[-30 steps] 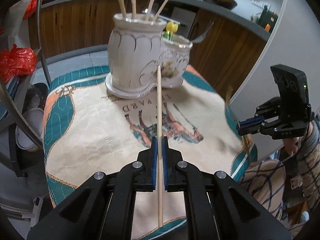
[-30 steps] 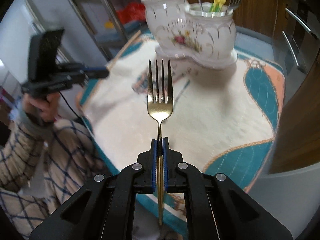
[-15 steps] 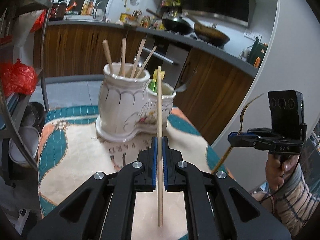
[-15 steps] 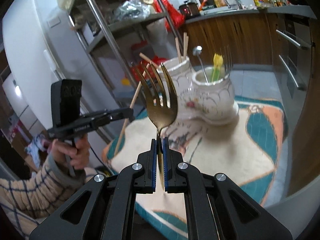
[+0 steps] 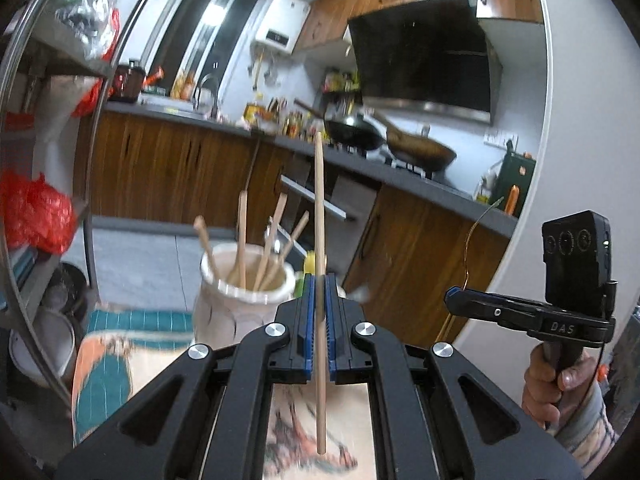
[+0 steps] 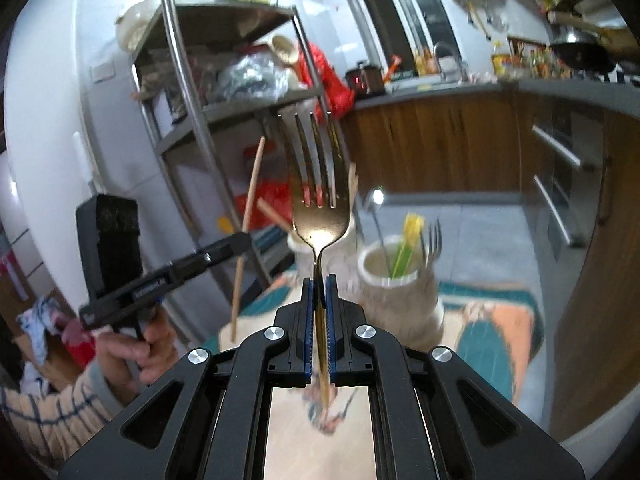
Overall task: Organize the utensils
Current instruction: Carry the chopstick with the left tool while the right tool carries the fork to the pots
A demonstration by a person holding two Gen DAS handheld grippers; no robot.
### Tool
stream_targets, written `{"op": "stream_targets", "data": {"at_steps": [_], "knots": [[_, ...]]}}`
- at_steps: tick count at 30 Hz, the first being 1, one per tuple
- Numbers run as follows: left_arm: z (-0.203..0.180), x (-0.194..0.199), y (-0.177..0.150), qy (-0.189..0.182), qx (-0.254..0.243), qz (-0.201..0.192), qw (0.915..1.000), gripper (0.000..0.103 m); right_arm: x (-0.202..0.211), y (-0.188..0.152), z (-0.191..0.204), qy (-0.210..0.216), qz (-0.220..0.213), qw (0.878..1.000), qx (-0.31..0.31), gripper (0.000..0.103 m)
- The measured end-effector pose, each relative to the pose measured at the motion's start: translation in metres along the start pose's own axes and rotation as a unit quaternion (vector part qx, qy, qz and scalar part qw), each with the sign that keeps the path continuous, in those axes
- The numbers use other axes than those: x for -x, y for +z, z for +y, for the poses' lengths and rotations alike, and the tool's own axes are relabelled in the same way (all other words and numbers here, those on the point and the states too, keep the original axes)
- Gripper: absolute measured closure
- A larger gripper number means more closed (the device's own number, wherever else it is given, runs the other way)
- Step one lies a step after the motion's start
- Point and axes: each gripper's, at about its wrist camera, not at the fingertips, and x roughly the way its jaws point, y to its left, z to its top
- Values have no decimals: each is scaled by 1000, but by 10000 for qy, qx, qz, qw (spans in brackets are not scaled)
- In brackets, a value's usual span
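Shelving (image 5: 48, 128) of bare metal fills the left edge of the left wrist view, hung with a red plastic bag (image 5: 34, 216). Just right of it, on the quilted cloth (image 5: 108, 376) covering the surface, stands the taller ceramic pot (image 5: 236, 304), holding four wooden chopsticks (image 5: 242, 240) that lean apart. The left claw (image 5: 319, 320) is clenched on a single wooden chopstick (image 5: 319, 208), which runs upright through the blue pads and stands in front of the pot's right rim, hiding part of the smaller pot behind it. Beyond lie the wooden kitchen cabinets (image 5: 172, 168), a black wok (image 5: 352, 130) and a brown pan (image 5: 424, 150) on the hob, with the dark hood (image 5: 424, 52) above. At far right the right claw (image 5: 452, 298), gripped by a hand (image 5: 556, 388), holds a thin gold handle that curves upward.

In the right wrist view a hand (image 6: 132, 352) in a checked sleeve at far left carries the left claw (image 6: 244, 242), its chopstick (image 6: 248, 232) tilted. The shelving (image 6: 200, 92) rises behind. At centre the right claw (image 6: 319, 312) is clamped on a gold fork (image 6: 318, 204), tines up, which blocks most of the taller pot (image 6: 296, 244). Right of it the smaller ceramic pot (image 6: 396, 292) holds a spoon (image 6: 376, 216), a yellow-green piece (image 6: 406, 246) and another fork (image 6: 434, 244). Oven handles (image 6: 556, 184) mark the right edge.
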Motion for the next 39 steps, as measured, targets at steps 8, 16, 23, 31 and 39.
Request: {"op": "stream_targets", "data": {"at_steps": [8,16,23,31,39], "knots": [[-5,-22,24,290,-200,-693,9970,99,-15,27,3,-192,-451,9983,309,96],[-1,-38,43,723,-266,-1333,9881,99,-33,55,6,-540,-795,9937,571,96],[6,-64,38,945,-335,-1393,9852,99,-59,62,1,-1086,-872,9871,789,96],[4,-75,32,1073,-459,-1418,9830,98,-55,68,-4,-1119,-1108,9853,661,96],[-4,-77,25,1312,-762,-1458,9776,98,-72,66,3,-1392,-1039,9805,914,96]]}}
